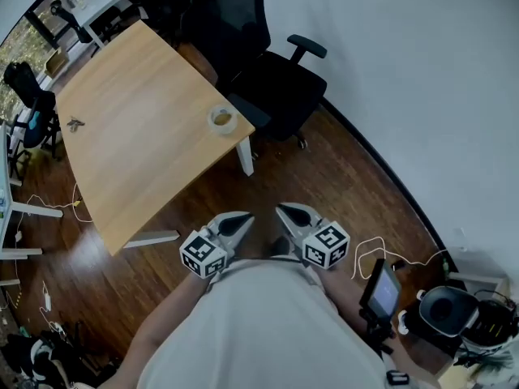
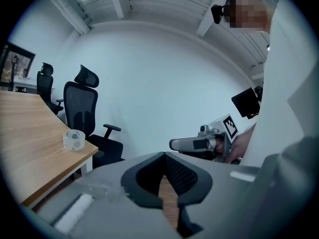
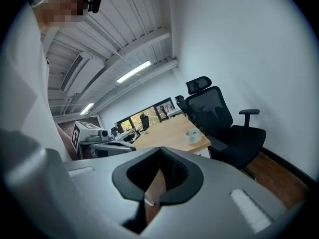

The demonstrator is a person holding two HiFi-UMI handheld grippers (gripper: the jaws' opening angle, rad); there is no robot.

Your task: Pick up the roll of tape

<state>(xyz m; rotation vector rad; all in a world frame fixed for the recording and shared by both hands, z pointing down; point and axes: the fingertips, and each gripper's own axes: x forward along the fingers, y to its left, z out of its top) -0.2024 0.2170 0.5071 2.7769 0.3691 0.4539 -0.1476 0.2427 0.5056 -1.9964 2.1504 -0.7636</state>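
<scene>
The roll of tape is clear with a pale core and lies flat near the corner of the wooden table. It also shows in the left gripper view as the tape and in the right gripper view as the tape. Both grippers hang over the floor close to the person's body, well short of the table. My left gripper has its jaws closed with nothing held. My right gripper is beside it, jaws meeting at the tip, also empty.
Black office chairs stand behind the table by the white wall. A small dark object lies on the tabletop's left part. A white table leg stands below the tape's corner. Cables, a screen device and a headset sit at the lower right.
</scene>
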